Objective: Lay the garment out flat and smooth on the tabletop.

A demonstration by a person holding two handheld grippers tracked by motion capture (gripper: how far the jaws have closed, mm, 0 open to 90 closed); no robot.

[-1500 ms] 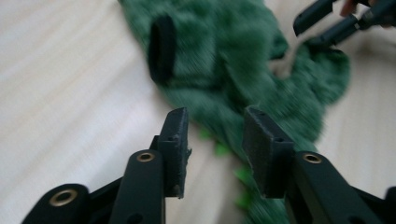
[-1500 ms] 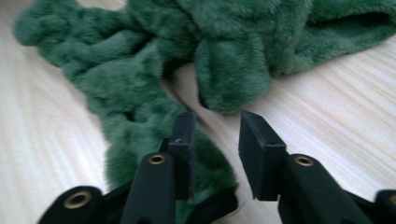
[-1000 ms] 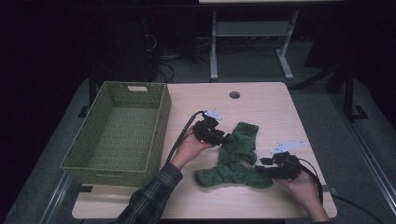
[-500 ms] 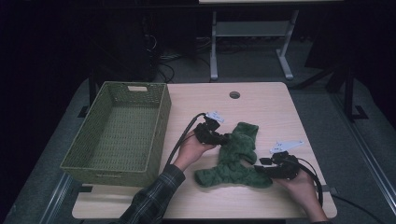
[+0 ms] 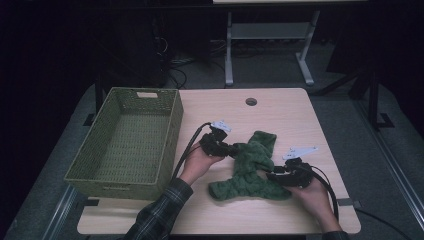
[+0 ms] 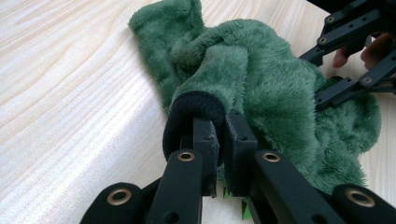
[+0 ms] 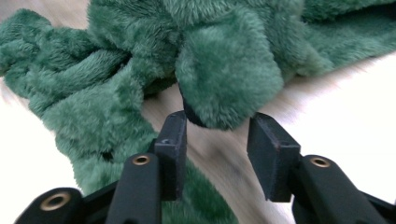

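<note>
On the table (image 5: 280, 115) a basket (image 5: 125, 145) sits at the left side, and a fleece garment (image 5: 250, 167) lies right of it, toward the near edge. The left hand-held gripper (image 5: 225, 149) is between basket and garment, at the garment's left end (its cuff). The right hand-held gripper (image 5: 277, 176) is at the garment's right, nearer side. A round hole (image 5: 251, 101) lies behind the garment, near the table's far edge.

Left tool (image 5: 231, 148) jaws clamped tight (on a black-edged fold), right tool (image 5: 272, 175) jaws partly apart, just been closing, pads not pressing, both forearms entering from the bottom edge, hands low over the table.
</note>
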